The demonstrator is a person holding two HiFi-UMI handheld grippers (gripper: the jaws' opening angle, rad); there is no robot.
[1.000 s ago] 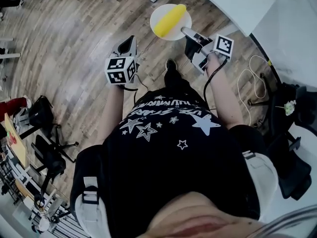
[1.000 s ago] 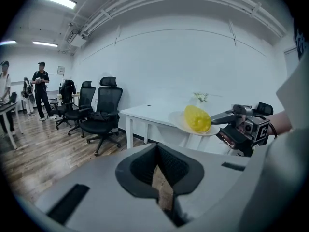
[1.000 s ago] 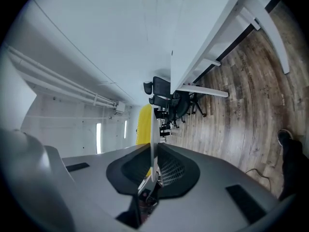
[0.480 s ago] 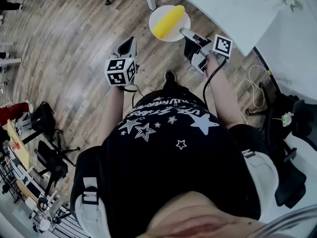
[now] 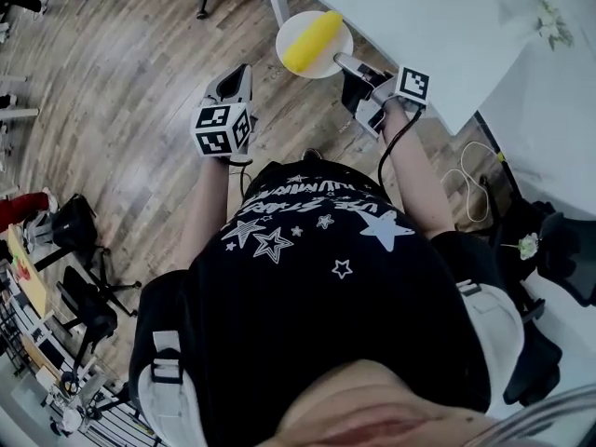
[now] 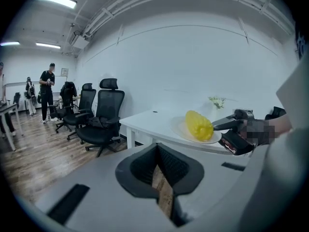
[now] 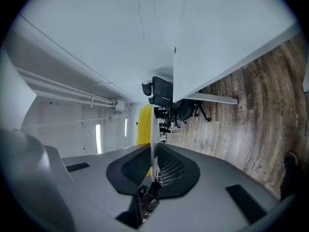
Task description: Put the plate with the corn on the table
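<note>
My right gripper [image 5: 343, 61] is clamped narrow on the near rim of the plate [image 5: 326, 59], which sits in the upper middle of the head view right at the edge of the white table [image 5: 438, 26]. I cannot tell whether it rests on the top or hangs just off it. The plate holds one thing, a yellow corn [image 5: 312, 41] lying on its side across the dish, its far end pointing toward the table. In the right gripper view the plate [image 7: 152, 124] shows edge-on as a thin white line running up from between the two pads of that gripper [image 7: 153, 153]. The corn [image 7: 144, 124] is a yellow strip just left of it and the table [image 7: 217, 42] fills the upper right. My left gripper [image 5: 237, 74] hovers over the wood floor left of the plate, well apart from it. In its own view that gripper [image 6: 161, 185] has its jaws drawn together with nothing between them. That view also shows the plate [image 6: 181, 128] and corn [image 6: 198, 124] at centre right, with black chairs [image 6: 104, 115] at left.
</note>
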